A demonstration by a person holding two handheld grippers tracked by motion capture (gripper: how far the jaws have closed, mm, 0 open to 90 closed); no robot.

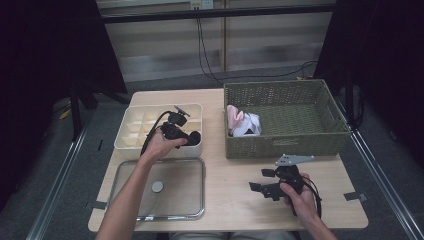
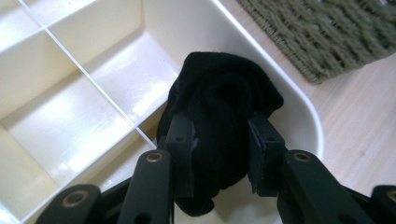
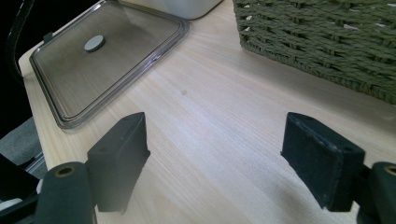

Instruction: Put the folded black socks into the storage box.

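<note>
My left gripper (image 1: 188, 138) (image 2: 219, 135) is shut on a rolled black sock (image 1: 194, 137) (image 2: 219, 84), its pads pressing the roll from both sides. The sock hangs over the near right corner compartment of a cream divided box (image 1: 125, 145) (image 2: 173, 28), partly inside it. My right gripper (image 1: 260, 180) (image 3: 224, 149) stands open low over the bare wooden table (image 1: 235, 200) (image 3: 219, 107), in front of the basket, with nothing between its fingers.
A green wicker basket (image 1: 280, 145) (image 3: 317, 37) (image 2: 317, 32) at the back right holds pink and white cloth (image 1: 242, 122). A clear lid (image 1: 165, 212) (image 3: 107, 60) with a grey round knob (image 1: 157, 187) lies in front of the divided box.
</note>
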